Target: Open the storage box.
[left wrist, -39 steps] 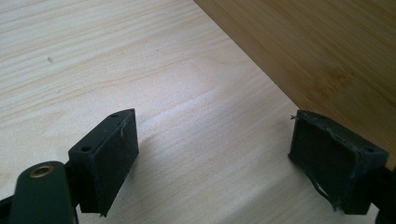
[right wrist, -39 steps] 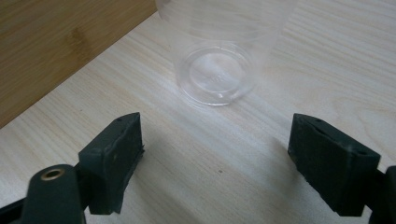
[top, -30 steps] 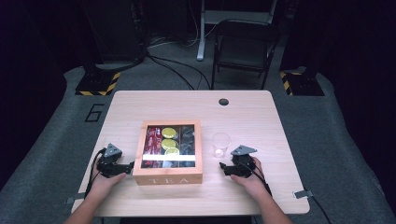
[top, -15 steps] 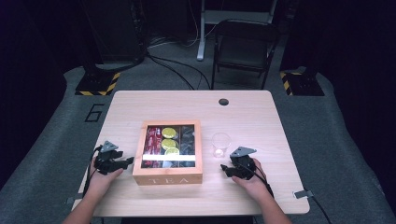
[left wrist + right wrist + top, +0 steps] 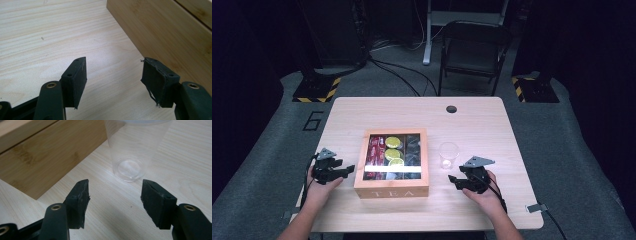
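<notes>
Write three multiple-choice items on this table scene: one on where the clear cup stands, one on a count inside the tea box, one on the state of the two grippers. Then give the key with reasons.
1. Where does the clear cup stand?
A. Right of the tea box, apart from it
B. Inside the tea box
C. On the chair

2. How many round yellow items show through the box lid?
A. None
B. Three
C. Seven

3. How do the left gripper and right gripper stand?
A. Both shut on the cup
B. Left shut on the box, right open
C. Both open, holding nothing

Key: 1 A, bare table shows between cup and box. 2 B, three yellow discs lie in the middle column. 3 C, each gripper view shows a wide gap between the jaws with only tabletop in it.
</notes>
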Available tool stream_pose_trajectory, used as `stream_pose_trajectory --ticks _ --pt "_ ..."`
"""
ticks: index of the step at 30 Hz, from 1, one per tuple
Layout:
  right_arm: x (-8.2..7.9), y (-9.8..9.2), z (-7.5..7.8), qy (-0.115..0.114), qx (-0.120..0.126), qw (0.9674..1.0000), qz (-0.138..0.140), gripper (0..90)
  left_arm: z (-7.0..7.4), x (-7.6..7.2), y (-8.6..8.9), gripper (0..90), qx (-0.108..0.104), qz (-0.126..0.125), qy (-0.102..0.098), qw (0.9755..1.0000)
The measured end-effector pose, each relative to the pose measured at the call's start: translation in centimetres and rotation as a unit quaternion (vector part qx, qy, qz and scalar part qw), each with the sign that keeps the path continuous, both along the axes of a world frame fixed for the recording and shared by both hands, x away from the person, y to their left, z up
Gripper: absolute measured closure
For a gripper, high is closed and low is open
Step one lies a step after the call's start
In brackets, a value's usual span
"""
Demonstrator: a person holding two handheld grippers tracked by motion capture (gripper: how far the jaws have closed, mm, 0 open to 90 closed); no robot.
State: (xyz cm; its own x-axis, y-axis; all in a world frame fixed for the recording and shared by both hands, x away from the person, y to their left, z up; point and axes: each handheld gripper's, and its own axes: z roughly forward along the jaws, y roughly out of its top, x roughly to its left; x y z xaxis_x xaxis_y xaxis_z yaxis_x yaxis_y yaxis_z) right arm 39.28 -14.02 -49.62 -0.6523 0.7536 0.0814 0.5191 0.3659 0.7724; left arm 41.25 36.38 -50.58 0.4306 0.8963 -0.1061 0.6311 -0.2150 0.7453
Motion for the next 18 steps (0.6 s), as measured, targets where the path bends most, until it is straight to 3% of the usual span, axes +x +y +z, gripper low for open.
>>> stream_pose_trajectory --ticks 3,9,14,18 --pt "-0.2 -0.1 0.4 0.002 0.004 1.0000 -0.001 38.6 0.1 -0.1 -0.1 36.9 0.002 -0.003 -0.001 1.0000" --pt "-0.6 0.2 1.5 -0.019 -0.016 0.9993 0.027 43.8 0.7 -0.4 -0.4 37.2 0.012 -0.015 -0.016 0.9997" --pt "-1.3 0.4 2.9 -0.018 0.001 0.9992 0.035 50.1 1.0 -0.7 -0.6 37.2 0.020 -0.021 -0.020 0.9994" --pt "-1.7 0.7 4.1 -0.016 0.002 0.9987 0.048 57.4 1.1 -0.8 -0.7 37.2 0.013 -0.021 -0.017 0.9996"
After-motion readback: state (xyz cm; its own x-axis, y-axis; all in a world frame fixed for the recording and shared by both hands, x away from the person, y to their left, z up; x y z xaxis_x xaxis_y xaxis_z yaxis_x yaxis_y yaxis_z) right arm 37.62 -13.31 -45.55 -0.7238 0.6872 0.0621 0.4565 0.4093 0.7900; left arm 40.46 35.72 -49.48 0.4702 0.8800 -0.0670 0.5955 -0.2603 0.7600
